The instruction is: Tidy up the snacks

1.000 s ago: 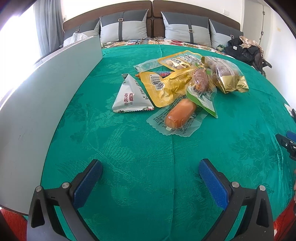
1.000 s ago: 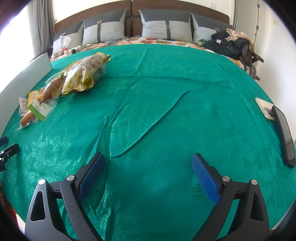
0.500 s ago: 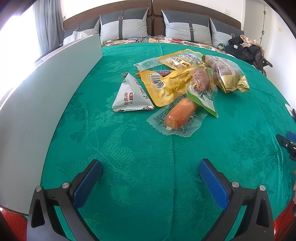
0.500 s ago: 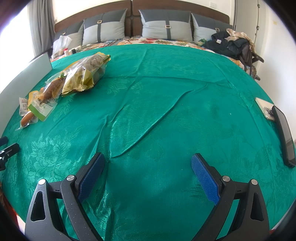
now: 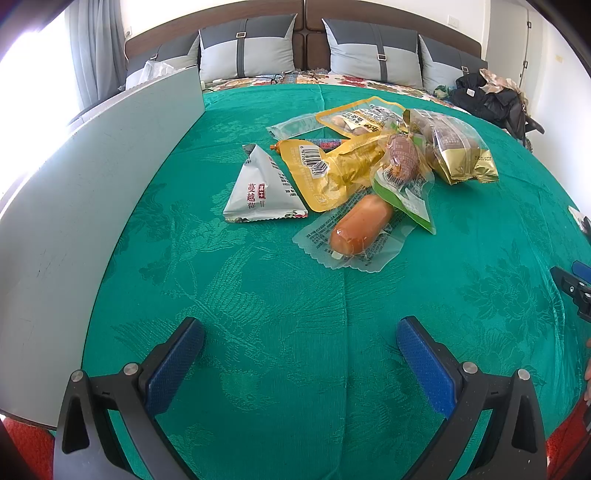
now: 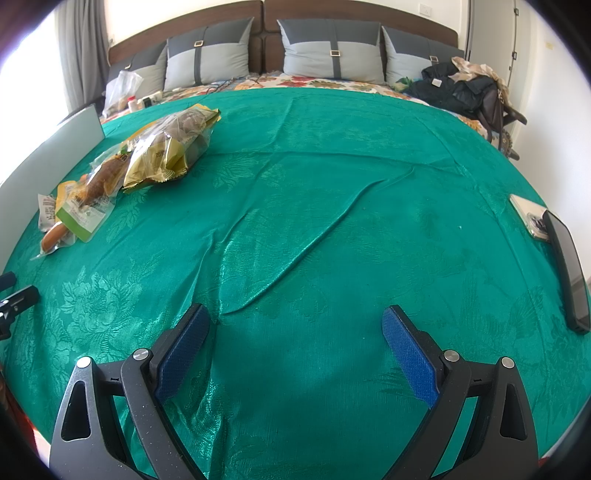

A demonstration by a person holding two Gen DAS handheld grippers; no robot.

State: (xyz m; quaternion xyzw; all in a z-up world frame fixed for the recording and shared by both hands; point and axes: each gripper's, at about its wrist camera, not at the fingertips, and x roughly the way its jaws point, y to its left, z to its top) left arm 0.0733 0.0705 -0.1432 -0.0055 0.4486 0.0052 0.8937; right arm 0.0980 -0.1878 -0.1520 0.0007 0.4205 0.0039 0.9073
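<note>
Spread wide over the bed: a green cloth [image 6: 332, 206] with a woven flower pattern, creased in one long diagonal fold. At the head, grey cushions [image 6: 334, 51] leaning upright against a brown headboard [image 5: 303, 11]. Heaped at the far right corner: dark clothing [image 6: 458, 90]. Along the left edge, standing upright: a pale grey board [image 5: 74, 206]. At the right edge, lying near each other: a black slim device [image 6: 565, 266] and a pale phone-like slab [image 6: 526, 210]. Behind the board: a grey curtain [image 5: 94, 55].
</note>
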